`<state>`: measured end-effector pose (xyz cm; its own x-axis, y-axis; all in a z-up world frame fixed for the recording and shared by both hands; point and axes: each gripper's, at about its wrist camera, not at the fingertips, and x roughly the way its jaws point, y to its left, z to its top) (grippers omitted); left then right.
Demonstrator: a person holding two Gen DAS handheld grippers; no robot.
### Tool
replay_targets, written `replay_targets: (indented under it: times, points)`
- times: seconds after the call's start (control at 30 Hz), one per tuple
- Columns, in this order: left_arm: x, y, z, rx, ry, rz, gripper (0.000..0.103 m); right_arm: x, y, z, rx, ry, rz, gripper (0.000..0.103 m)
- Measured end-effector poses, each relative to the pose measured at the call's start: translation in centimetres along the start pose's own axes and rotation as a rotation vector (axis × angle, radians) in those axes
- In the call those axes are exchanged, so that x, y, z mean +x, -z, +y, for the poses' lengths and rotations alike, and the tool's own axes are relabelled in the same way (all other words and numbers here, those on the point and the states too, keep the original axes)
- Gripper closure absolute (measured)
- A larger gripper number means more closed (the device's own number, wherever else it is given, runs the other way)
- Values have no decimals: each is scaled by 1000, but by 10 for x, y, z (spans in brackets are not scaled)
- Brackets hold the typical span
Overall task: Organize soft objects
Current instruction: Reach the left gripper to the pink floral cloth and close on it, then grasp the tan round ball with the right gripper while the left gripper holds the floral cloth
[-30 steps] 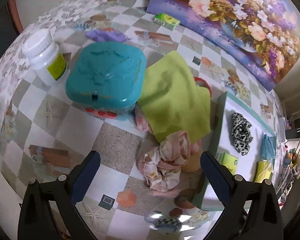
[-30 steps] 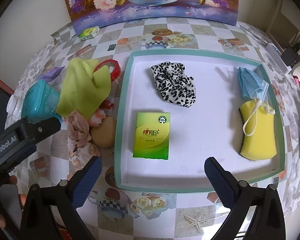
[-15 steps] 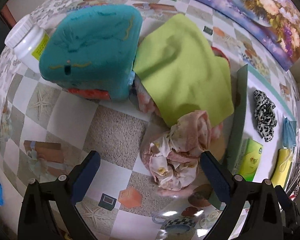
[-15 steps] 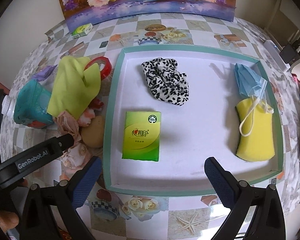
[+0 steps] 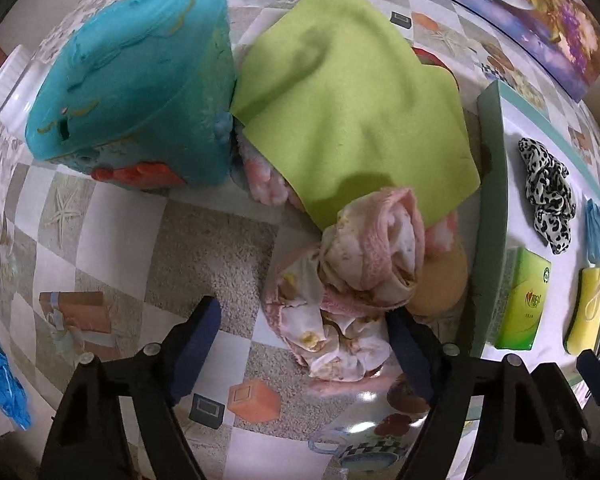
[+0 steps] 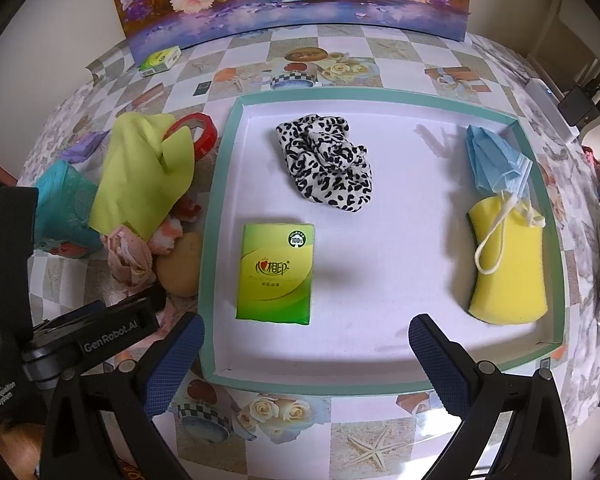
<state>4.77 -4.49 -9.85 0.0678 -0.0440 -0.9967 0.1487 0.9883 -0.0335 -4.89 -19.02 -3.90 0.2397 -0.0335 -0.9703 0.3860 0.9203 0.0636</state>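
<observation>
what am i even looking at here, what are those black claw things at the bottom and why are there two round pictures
Each round picture comes from a fisheye camera mounted on a hand-held two-finger gripper; a person carries one in each hand. The black arms with blue pads are its fingers.

The left gripper points down at a pink floral cloth on the patterned table. Its jaws are closing around the cloth but do not grip it yet. Beside it lie a green cloth and a teal box.

The right gripper hangs open and empty over a white tray holding a leopard scrunchie, a green tissue pack, a yellow sponge and a blue mask.
</observation>
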Motion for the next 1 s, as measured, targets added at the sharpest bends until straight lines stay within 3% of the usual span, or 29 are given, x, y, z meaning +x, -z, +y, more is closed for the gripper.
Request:
replay_targets:
  times: [0.07, 0.23, 0.43, 0.63, 0.77, 1.0]
  points:
    - [-2, 0, -7, 11, -1, -3, 25, 0, 0, 0, -2, 1, 0, 0]
    - [-10, 4, -23, 13, 35, -28, 58, 0, 0, 0, -5, 6, -2, 0]
    - [-13, 2, -17, -34, 114, -23, 82, 0, -1, 0, -10, 2, -11, 0]
    - [-12, 1, -11, -60, 158, -11, 86, -1, -3, 2, -3, -22, -26, 0]
    - [-15, 3, 12, -98, 208, -19, 86, -1, -5, 7, -19, -46, -42, 0]
    - [-33, 9, 29, -148, 244, -63, 86, 2, -8, 17, -52, -150, -57, 2]
